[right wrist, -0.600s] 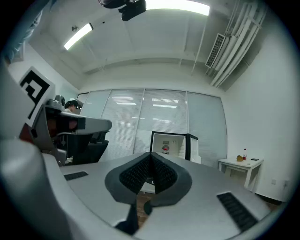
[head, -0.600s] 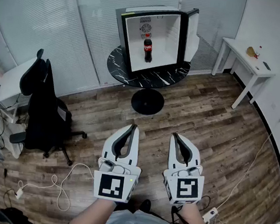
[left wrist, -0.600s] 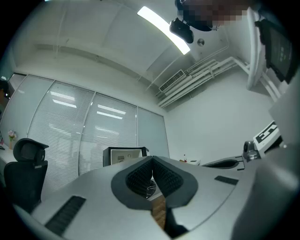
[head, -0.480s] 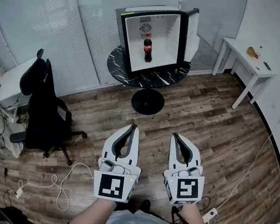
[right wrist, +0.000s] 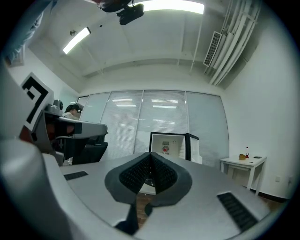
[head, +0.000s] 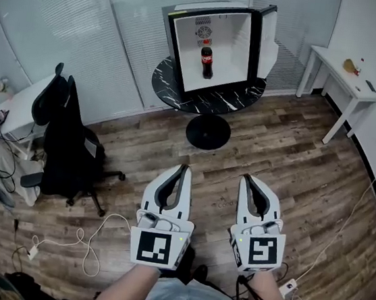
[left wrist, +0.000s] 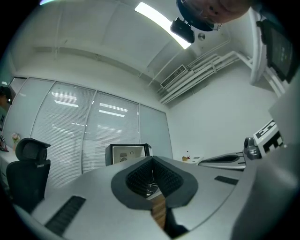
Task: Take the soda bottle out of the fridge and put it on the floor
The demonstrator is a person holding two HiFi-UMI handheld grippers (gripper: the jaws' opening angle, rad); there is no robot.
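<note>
The soda bottle (head: pixel 207 60), dark with a red label and cap, stands upright inside the small white fridge (head: pixel 187 44). The fridge door (head: pixel 268 40) hangs open to the right. The fridge sits on a round black marble table (head: pixel 232 98) at the far side of the room. My left gripper (head: pixel 185 169) and right gripper (head: pixel 246 178) are side by side over the wooden floor, well short of the table, both pointing toward the fridge. Both are shut with nothing between the jaws. The fridge (right wrist: pixel 171 145) also shows ahead in the right gripper view, just past the closed tips.
A black office chair (head: pixel 64 137) stands at the left beside a cluttered desk. A white table (head: pixel 341 69) stands against the right wall. White cables (head: pixel 75 241) and a power strip (head: pixel 287 287) lie on the floor near my feet. The table's round base (head: pixel 208 131) rests on the floor ahead.
The head view has shifted: fridge and table now sit a little further right and higher in the picture, both grippers a little lower and to the right. Both jaws stay closed.
</note>
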